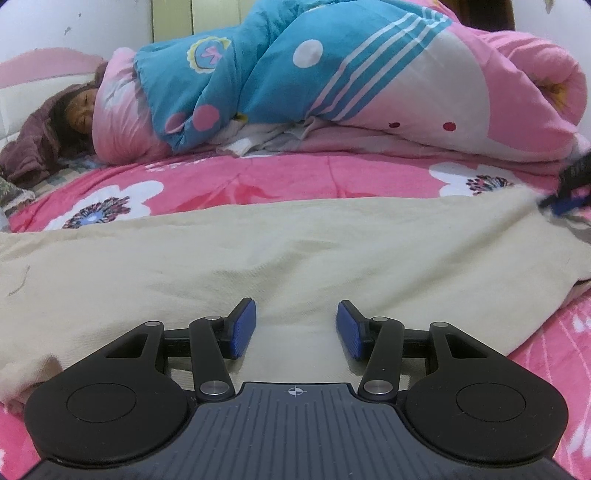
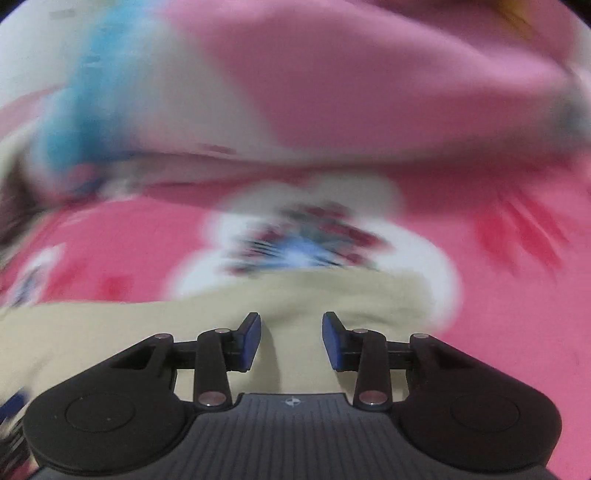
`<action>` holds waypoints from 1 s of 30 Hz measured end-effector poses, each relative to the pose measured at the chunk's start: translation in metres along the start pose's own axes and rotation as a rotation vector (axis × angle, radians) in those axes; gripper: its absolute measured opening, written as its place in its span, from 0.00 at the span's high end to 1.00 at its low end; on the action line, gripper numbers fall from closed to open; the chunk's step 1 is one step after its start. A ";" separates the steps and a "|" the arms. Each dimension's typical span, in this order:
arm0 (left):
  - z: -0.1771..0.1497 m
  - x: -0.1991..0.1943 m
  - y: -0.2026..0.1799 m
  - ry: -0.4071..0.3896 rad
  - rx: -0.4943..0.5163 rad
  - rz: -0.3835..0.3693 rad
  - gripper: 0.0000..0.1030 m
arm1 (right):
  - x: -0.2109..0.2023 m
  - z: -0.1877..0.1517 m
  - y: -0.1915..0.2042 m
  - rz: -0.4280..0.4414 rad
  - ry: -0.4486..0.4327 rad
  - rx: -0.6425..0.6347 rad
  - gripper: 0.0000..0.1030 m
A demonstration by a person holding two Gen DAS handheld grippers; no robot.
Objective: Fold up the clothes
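A beige garment (image 1: pixel 295 251) lies spread across the pink floral bedspread (image 1: pixel 229 184). My left gripper (image 1: pixel 296 310) hovers over its near part, blue pads apart, with only flat cloth below them. At the far right edge of the left wrist view the right gripper (image 1: pixel 565 192) shows as a dark blur at the garment's far right corner. The right wrist view is smeared. There my right gripper (image 2: pixel 291 321) stands open over the beige garment (image 2: pixel 184 325) near its edge. A soft crease runs between its fingers, and the pads do not press on it.
A rolled blue, white and pink quilt (image 1: pixel 332 85) fills the back of the bed. A person (image 1: pixel 70 110) lies at the back left in a brown garment, partly under the quilt. A white wall (image 1: pixel 74 26) stands behind.
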State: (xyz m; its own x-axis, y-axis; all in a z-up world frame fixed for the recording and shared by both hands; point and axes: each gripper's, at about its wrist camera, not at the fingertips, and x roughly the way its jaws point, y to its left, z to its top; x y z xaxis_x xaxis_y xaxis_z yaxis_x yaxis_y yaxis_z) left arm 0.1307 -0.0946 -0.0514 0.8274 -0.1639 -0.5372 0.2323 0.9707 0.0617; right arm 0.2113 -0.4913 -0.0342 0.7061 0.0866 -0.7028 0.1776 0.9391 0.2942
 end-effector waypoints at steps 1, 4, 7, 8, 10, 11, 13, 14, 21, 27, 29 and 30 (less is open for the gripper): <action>0.000 0.000 0.001 0.000 -0.007 -0.005 0.52 | -0.008 -0.001 -0.014 -0.044 -0.020 0.065 0.87; 0.000 0.000 0.000 0.001 -0.005 -0.003 0.52 | -0.033 -0.004 -0.053 -0.164 -0.080 0.234 0.81; 0.000 0.000 -0.001 0.001 -0.005 -0.001 0.52 | -0.075 -0.025 -0.066 -0.110 -0.107 0.273 0.78; 0.000 0.000 -0.001 0.001 -0.006 -0.002 0.52 | -0.086 -0.034 -0.071 -0.055 -0.099 0.310 0.76; 0.000 0.000 0.000 0.000 -0.010 -0.004 0.52 | -0.099 -0.056 -0.077 0.020 -0.069 0.369 0.76; 0.000 0.000 0.000 -0.001 -0.013 -0.006 0.52 | -0.102 -0.065 -0.078 0.040 -0.056 0.395 0.75; -0.001 -0.001 0.002 -0.003 -0.023 -0.013 0.52 | -0.102 -0.078 -0.081 0.047 -0.052 0.446 0.75; -0.001 -0.001 0.004 -0.004 -0.030 -0.018 0.52 | -0.102 -0.084 -0.083 0.051 -0.049 0.472 0.75; 0.000 0.000 0.007 -0.004 -0.049 -0.030 0.51 | -0.100 -0.093 -0.089 0.048 -0.103 0.555 0.75; 0.000 -0.001 0.007 -0.005 -0.049 -0.029 0.51 | -0.094 -0.084 -0.068 0.018 -0.126 0.370 0.94; 0.000 -0.001 0.007 -0.005 -0.049 -0.030 0.51 | -0.101 -0.083 -0.066 0.009 -0.150 0.343 0.98; 0.000 0.000 0.007 -0.004 -0.050 -0.030 0.51 | -0.104 -0.083 -0.065 0.007 -0.162 0.336 0.98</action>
State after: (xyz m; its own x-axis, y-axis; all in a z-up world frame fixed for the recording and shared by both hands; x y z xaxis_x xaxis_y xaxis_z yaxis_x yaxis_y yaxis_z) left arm 0.1319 -0.0880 -0.0507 0.8228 -0.1935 -0.5344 0.2313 0.9729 0.0039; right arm 0.0696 -0.5344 -0.0338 0.8029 0.0138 -0.5959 0.3683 0.7746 0.5141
